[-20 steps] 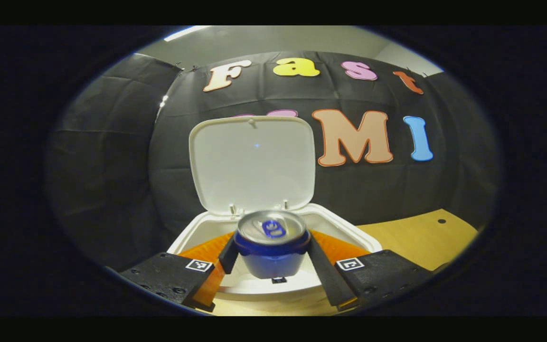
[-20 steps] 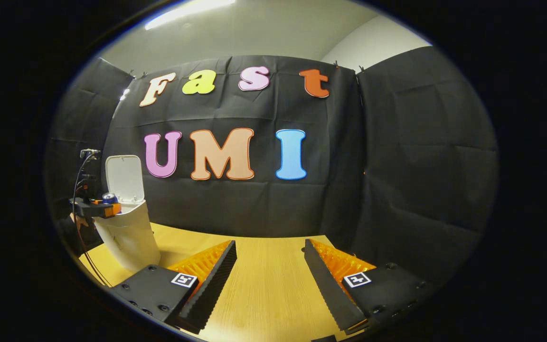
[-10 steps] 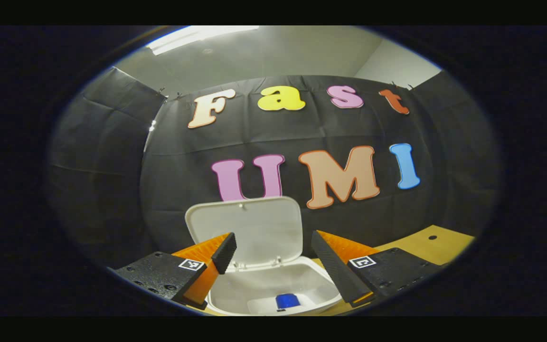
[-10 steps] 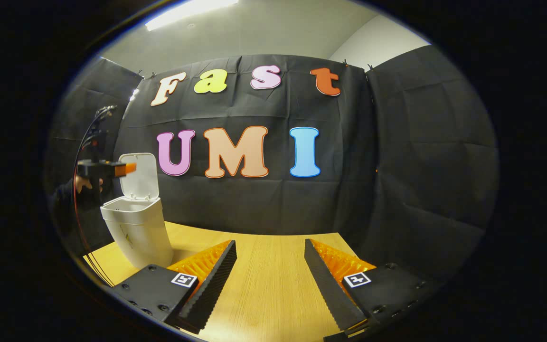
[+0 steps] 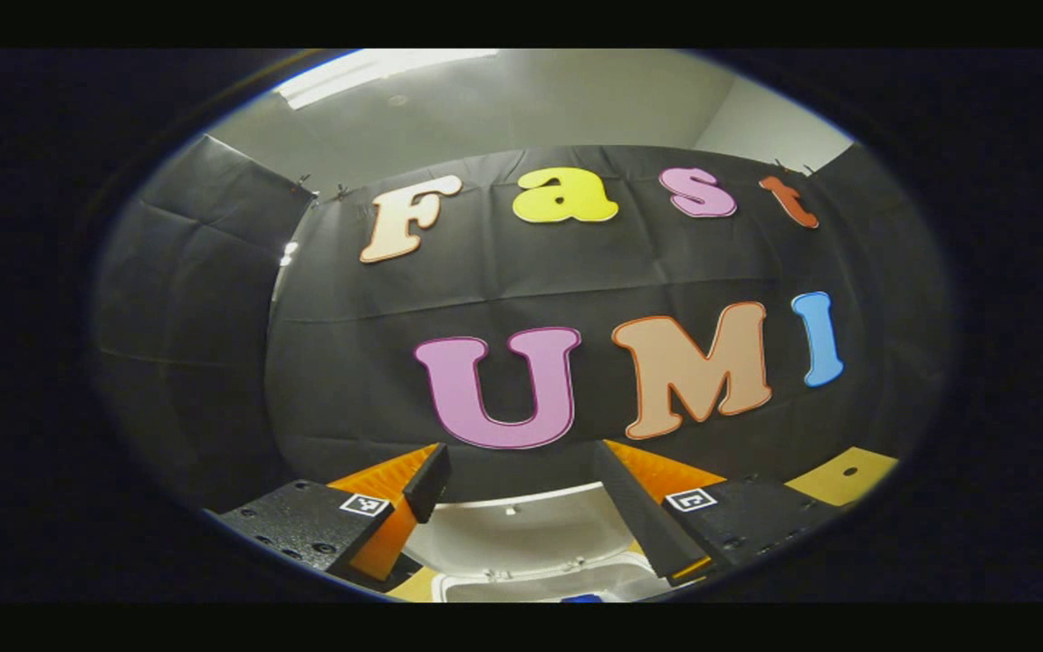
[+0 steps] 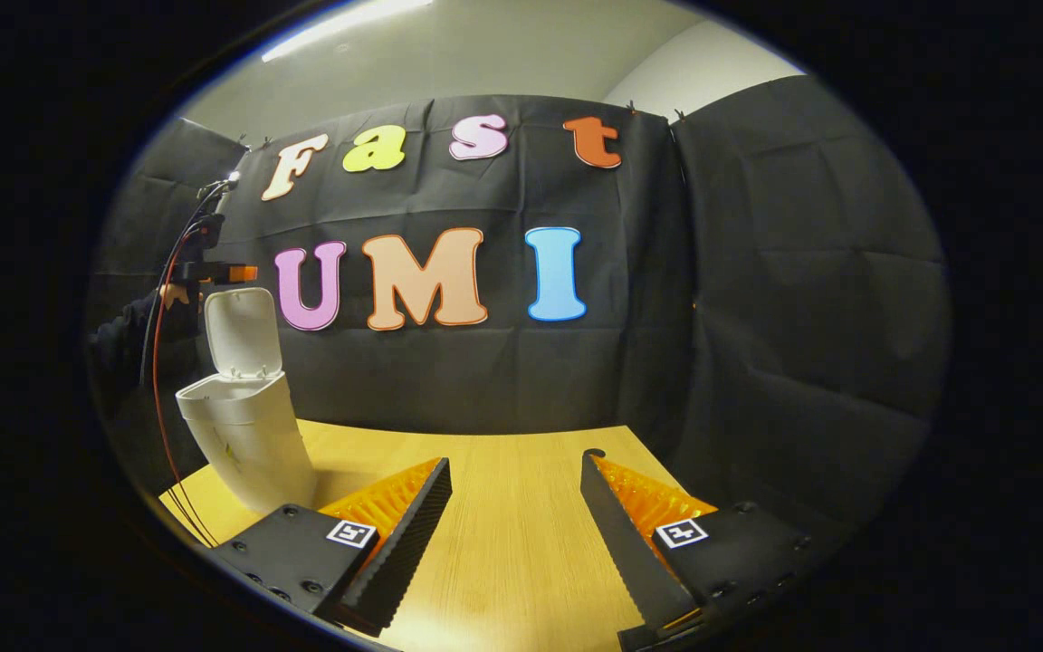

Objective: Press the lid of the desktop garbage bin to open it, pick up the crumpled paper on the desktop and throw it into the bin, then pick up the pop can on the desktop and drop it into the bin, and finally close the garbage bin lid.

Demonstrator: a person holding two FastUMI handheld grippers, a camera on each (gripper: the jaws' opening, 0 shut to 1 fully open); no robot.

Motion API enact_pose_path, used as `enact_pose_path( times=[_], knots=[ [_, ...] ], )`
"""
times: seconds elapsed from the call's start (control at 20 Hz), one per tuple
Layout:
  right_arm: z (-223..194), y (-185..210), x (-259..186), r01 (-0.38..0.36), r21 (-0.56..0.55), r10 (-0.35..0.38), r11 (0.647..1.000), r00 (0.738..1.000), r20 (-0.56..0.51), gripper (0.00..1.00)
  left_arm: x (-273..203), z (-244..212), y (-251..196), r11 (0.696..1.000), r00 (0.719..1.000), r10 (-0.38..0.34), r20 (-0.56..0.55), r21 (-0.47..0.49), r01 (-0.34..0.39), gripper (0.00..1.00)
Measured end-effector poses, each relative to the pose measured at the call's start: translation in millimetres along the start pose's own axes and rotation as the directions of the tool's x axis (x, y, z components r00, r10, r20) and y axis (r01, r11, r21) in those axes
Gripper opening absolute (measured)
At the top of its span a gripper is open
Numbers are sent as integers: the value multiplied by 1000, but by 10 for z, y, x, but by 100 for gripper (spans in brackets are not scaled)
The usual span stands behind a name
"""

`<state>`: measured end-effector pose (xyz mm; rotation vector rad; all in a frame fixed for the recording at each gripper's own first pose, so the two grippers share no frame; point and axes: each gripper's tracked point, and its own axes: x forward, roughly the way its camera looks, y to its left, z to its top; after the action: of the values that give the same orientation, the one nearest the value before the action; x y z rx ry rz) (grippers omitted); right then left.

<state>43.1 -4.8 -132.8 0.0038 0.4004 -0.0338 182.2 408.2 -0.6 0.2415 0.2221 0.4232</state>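
The white desktop bin point(image 6: 248, 444) stands at the table's far left with its lid point(image 6: 244, 332) upright and open. My left gripper point(image 6: 230, 272) hovers just above the lid's top edge, held by a hand point(image 6: 174, 294). In the left gripper view my left gripper point(image 5: 519, 466) is open and holds nothing. Below it are the lid point(image 5: 521, 534) and the bin's rim point(image 5: 485, 587). A sliver of the blue pop can point(image 5: 583, 599) shows inside the bin. My right gripper point(image 6: 514, 469) stands open over the wooden table point(image 6: 503, 552), to the right of the bin.
Black cloth walls close the booth behind and to the right. Cables point(image 6: 157, 389) hang down from the left gripper beside the bin. A table corner with a small hole point(image 5: 846, 472) lies right of the bin.
My left gripper opened and let the can drop into the bin, then rose from the bin's mouth to above the lid's top edge. The right gripper has hardly moved.
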Motion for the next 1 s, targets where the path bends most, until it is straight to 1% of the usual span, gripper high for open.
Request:
enact_pose_path(
  times=[0.05, 0.15, 0.2, 0.25, 0.3, 0.35, 0.45, 0.55, 0.6, 0.65, 0.8, 1.0],
  knots=[
    [6, 4, 13, 3, 0, -3, 1000, 1000, -5, 96, 51, -35, -12, 1000, 1000, -8, -13, 2, 8, 94],
    [11, 29, 33, -1, -2, 1, 1000, 1000, -7, 96, 105, -200, -76, 1000, 997, -26, -69, 0, 26, 94],
    [22, 47, 46, -6, -7, 6, 1000, 1000, -7, 96, 73, -220, -65, 1000, 997, -19, -76, -8, 18, 99],
    [24, 71, 56, -14, -13, 14, 1000, 1000, -6, 96, 74, -165, -78, 999, 998, -34, -58, -31, 32, 95],
    [26, 103, 80, -23, -19, 23, 1000, 1000, -8, 96, 22, -181, -129, 998, 996, -47, -75, -48, 44, 99],
    [19, 127, 94, -35, -23, 35, 999, 999, -8, 96, -28, -183, -132, 997, 995, -55, -81, -66, 50, 93],
    [31, 206, 146, -61, -27, 60, 998, 998, -12, 96, -206, -226, -151, 993, 994, -67, -81, -106, 59, 94],
    [5, 271, 174, -88, -29, 87, 996, 996, -18, 96, -418, -252, -174, 992, 995, -68, -74, -107, 60, 94],
    [-2, 300, 185, -99, -31, 98, 995, 995, -23, 96, -529, -267, -213, 993, 995, -72, -68, -100, 65, 100],
    [-19, 325, 203, -112, -32, 111, 993, 993, -27, 96, -639, -312, -240, 993, 995, -72, -64, -93, 66, 93],
    [-68, 425, 238, -149, -36, 147, 988, 988, -45, 96, -883, -438, -318, 993, 994, -76, -81, -101, 68, 93],
    [-153, 535, 238, -187, -48, 183, 981, 981, -68, 96, -1165, -821, -398, 989, 986, -82, -146, -132, 63, 93]
  ],
)
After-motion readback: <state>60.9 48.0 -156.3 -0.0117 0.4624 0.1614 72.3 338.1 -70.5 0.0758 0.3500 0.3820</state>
